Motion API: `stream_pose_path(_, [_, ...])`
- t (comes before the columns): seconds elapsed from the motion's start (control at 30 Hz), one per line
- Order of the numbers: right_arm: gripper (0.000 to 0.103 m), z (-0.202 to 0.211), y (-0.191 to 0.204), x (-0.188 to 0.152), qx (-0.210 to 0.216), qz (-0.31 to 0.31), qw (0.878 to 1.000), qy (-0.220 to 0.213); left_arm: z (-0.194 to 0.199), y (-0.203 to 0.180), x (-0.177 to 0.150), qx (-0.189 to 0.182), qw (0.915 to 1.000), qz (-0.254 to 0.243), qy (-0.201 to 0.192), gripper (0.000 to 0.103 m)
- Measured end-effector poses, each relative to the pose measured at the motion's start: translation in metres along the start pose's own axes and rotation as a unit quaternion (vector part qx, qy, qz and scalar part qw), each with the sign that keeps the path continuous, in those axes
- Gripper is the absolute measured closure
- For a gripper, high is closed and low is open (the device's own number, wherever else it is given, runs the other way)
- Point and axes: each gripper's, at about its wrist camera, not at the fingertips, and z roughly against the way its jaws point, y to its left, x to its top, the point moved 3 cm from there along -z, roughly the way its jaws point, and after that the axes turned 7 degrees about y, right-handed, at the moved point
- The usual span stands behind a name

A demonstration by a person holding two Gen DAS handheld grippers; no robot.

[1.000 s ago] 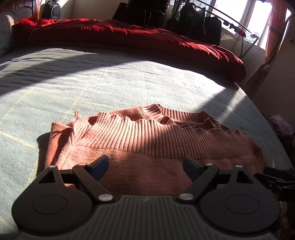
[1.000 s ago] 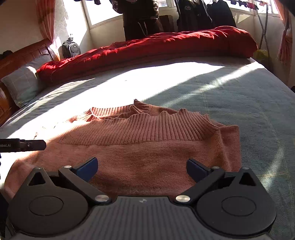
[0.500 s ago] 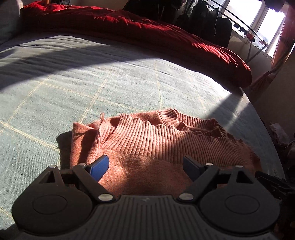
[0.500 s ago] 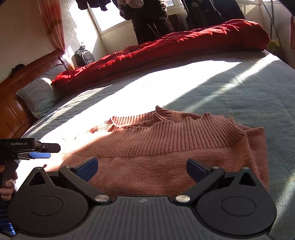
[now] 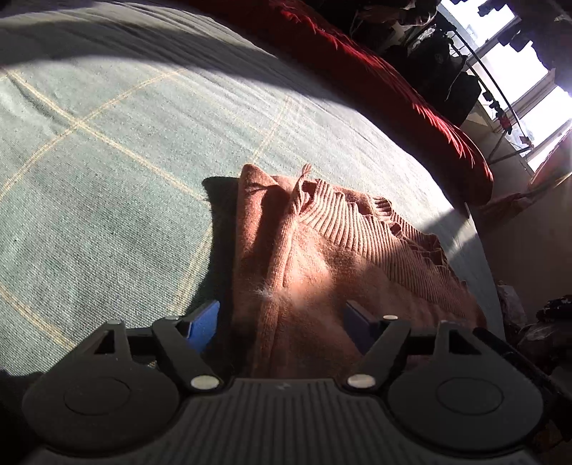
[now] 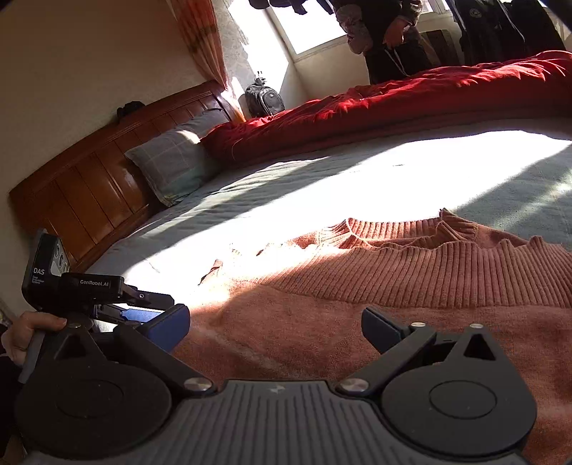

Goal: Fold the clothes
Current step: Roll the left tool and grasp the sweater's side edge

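Note:
A rust-orange knit sweater (image 5: 343, 257) lies folded on the grey-green bedspread (image 5: 107, 179), ribbed hem and cuffs on its far side. My left gripper (image 5: 282, 322) is open at the sweater's near left corner, blue pads apart on either side of its left edge. My right gripper (image 6: 275, 323) is open over the sweater (image 6: 411, 286) at its near edge. The left gripper (image 6: 118, 307) also shows at the left of the right wrist view, held by a hand.
A red duvet (image 6: 393, 100) lies along the bed's far side. A grey pillow (image 6: 171, 168) leans on the wooden headboard (image 6: 82, 182). A person (image 6: 386, 32) stands by the window. Dark clothes hang on a rack (image 5: 447, 60). The bed's right edge drops off (image 5: 489, 250).
Both grippers have swung left and tilted. The left one has come down to the sweater's left edge. The sweater has not moved and both grippers stay open.

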Motion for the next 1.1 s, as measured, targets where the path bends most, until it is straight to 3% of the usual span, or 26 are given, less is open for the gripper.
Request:
stream_pose_path(0.33, [0.000,-0.013,0.015,-0.006,0.009,0.034,0.999,0.016,-0.023,0.020,0.027,-0.062,0.9979,0.017,0.007,0.033])
stream_pose_path(0.77, [0.000,-0.035,0.010,-0.005,-0.005,0.021,0.999,0.034,-0.065,0.014,0.080,-0.115,0.9918,-0.022,0.051,0.031])
stream_pose_path(0.93, [0.000,-0.039,0.011,-0.005,-0.002,0.017,0.999,0.038,-0.061,0.014,0.070,-0.134,0.9872,-0.044,0.074,0.031])
stream_pose_path(1.1, [0.000,-0.037,0.013,-0.004,0.000,0.022,0.999,0.035,-0.043,0.019,0.038,-0.158,0.9801,-0.061,0.104,0.031])
